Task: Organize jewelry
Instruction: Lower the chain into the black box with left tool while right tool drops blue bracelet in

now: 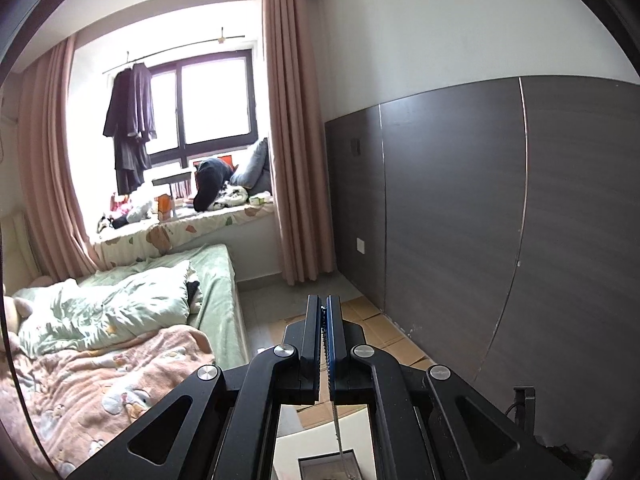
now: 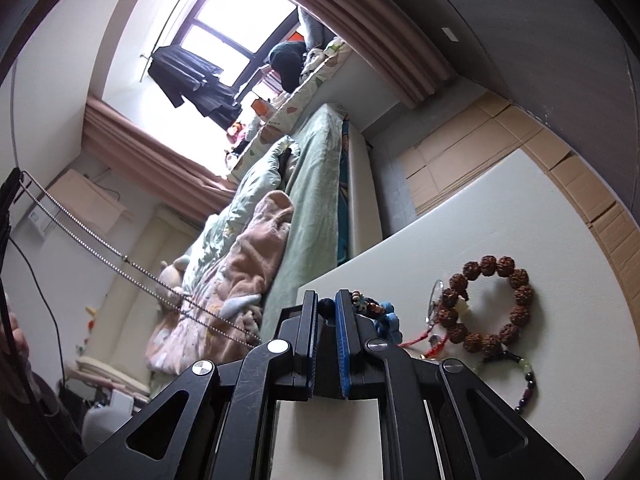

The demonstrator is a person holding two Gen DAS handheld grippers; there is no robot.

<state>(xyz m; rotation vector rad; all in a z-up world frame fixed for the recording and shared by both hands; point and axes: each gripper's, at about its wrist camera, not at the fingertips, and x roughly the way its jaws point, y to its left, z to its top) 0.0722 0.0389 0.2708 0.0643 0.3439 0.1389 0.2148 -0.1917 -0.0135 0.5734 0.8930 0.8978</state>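
In the left wrist view my left gripper (image 1: 324, 308) is shut on a thin silver chain (image 1: 335, 420), which hangs straight down from between the fingers over the white table (image 1: 288, 424). In the right wrist view that chain (image 2: 120, 258) stretches as two taut strands from the left edge down behind my right gripper (image 2: 326, 304). That gripper is shut on a dark bead of a beaded bracelet with blue pieces (image 2: 376, 310). A brown knobbly bead bracelet (image 2: 520, 280), a red cord (image 2: 426, 346) and a dark and green bead string (image 2: 526, 380) lie on the table (image 2: 520, 208).
A dark-framed box (image 1: 320, 462) sits on the table under the hanging chain. A bed with green and pink bedding (image 1: 120, 320) stands to the left. Flattened cardboard (image 1: 384, 332) covers the floor by the grey wall panels (image 1: 460, 220). A thin wire hoop (image 2: 434, 300) lies beside the brown bracelet.
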